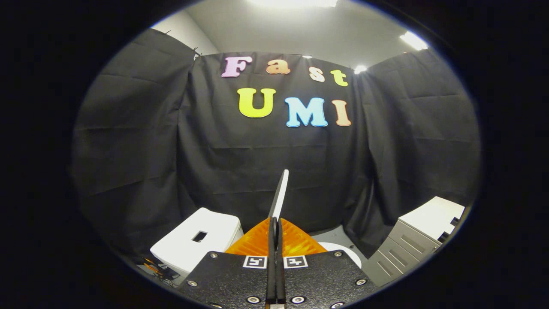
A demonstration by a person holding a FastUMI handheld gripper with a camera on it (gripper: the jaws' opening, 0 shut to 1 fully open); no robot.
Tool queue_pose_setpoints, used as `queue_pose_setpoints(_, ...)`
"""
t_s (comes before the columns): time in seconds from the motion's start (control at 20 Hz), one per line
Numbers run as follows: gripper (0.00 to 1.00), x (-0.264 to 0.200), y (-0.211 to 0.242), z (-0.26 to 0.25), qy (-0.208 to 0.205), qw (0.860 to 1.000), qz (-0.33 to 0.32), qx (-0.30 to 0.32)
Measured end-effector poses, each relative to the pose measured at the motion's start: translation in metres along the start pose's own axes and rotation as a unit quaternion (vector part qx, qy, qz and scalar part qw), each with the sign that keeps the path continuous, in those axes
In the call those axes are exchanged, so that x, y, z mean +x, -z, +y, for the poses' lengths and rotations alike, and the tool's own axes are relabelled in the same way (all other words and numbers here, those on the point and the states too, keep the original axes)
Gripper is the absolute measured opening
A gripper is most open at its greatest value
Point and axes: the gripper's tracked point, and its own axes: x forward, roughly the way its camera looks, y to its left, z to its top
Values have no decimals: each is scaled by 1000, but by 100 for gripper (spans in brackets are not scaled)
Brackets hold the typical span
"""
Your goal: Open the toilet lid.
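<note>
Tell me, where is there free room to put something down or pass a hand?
Free: the top of the white box left of the fingers, around its slot; the cabinet top; the floor strip between bowl and cabinet. Crowded: the middle, where the gripper is shut on the upright lid.

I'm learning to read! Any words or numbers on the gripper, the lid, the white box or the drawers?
Two black-and-white square markers on the black plates: patterns, no words.
Orange fingers, shut on the thin white toilet lid: no text.
White box with a rectangular hole: no text.
Grey drawer cabinet: none readable.
</note>
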Motion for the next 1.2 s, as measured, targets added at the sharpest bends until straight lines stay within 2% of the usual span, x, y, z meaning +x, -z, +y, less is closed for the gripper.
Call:
queue_pose_setpoints(0.4, 0, 1, -10, 44, -31, 999, -12, -10)
queue_pose_setpoints(0.65, 0, 2, -13, 82, -52, 997, -22, -56)
queue_pose_setpoints(1.2, 0, 5, -4, 167, -105, 986, -47, -117)
